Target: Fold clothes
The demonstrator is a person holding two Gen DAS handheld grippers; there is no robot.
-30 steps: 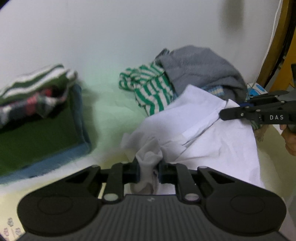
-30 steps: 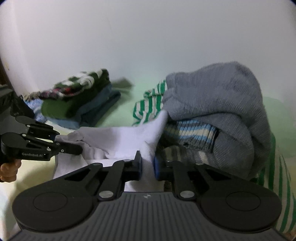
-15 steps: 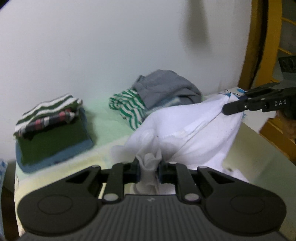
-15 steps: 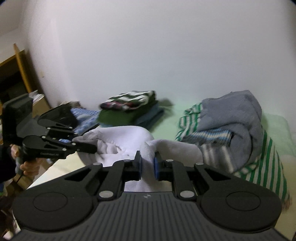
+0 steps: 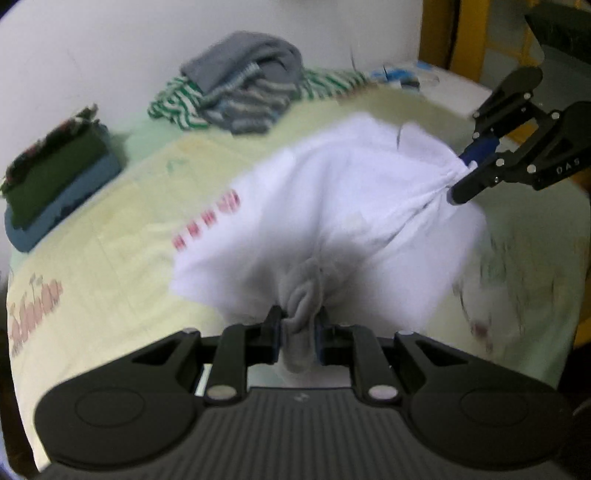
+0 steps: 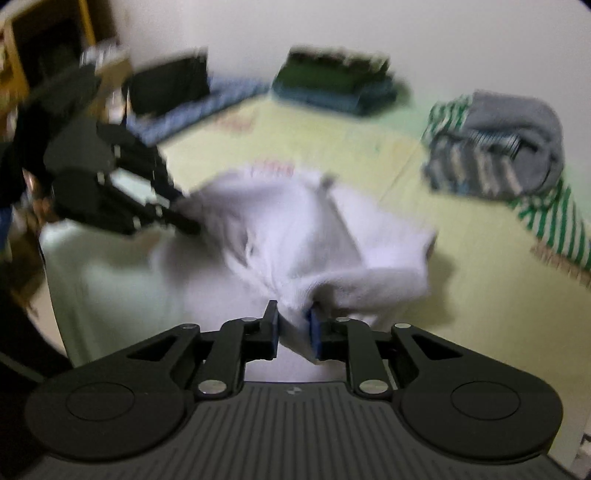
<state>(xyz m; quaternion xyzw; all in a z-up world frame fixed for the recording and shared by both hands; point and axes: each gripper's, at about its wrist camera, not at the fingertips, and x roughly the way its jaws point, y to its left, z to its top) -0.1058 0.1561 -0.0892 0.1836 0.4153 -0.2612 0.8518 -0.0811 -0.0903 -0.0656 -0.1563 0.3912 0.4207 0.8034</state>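
A white garment [image 5: 351, 206] hangs bunched between my two grippers above the pale yellow-green bed sheet [image 5: 129, 240]. In the left wrist view my left gripper [image 5: 299, 321] is shut on a grey-white fold of it. My right gripper [image 5: 465, 173] pinches the far right corner. In the right wrist view the right gripper [image 6: 293, 317] has its jaws opening, and a white garment [image 6: 295, 229] edge still sits between the blue pads and touches them. The left gripper [image 6: 184, 218] holds the cloth's left end. Both views are motion-blurred.
A folded stack of green, plaid and blue clothes [image 5: 55, 177] lies at the left by the wall. A loose heap of grey knit and green-striped clothes [image 5: 243, 85] sits at the back. A yellow frame [image 5: 436, 33] stands past the bed's right edge.
Both grippers have carried the white garment away from the loose heap, out over the open sheet. The heap and the stack now look farther off. The right jaws stand slightly wider.
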